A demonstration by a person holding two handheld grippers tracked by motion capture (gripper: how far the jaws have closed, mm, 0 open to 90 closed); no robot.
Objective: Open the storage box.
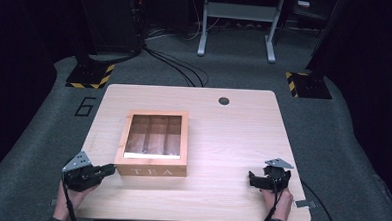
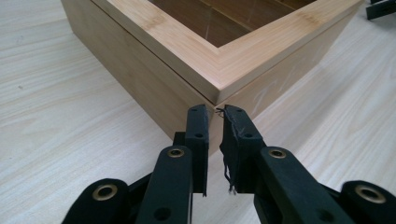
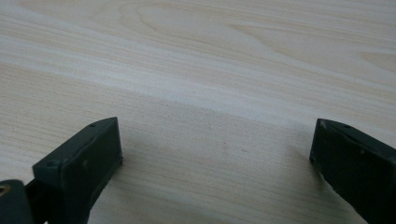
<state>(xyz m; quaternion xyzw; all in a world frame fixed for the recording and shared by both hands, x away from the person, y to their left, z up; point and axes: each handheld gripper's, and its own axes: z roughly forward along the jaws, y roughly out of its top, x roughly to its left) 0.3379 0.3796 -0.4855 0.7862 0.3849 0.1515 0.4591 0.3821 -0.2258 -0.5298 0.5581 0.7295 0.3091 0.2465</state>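
Wooden tea box (image 1: 152,144) on the bench (image 1: 232,142), lid closed, its near-left corner just ahead of the left gripper (image 2: 215,112), whose fingers (image 2: 198,126) stand nearly together with a narrow gap, holding nothing. Right gripper (image 3: 215,144) rests low over bare bench, fingers (image 3: 88,154) wide apart, the box well off to its side. Probable risk: so narrow a gap would butt the corner and push the box instead of catching the lid edge.
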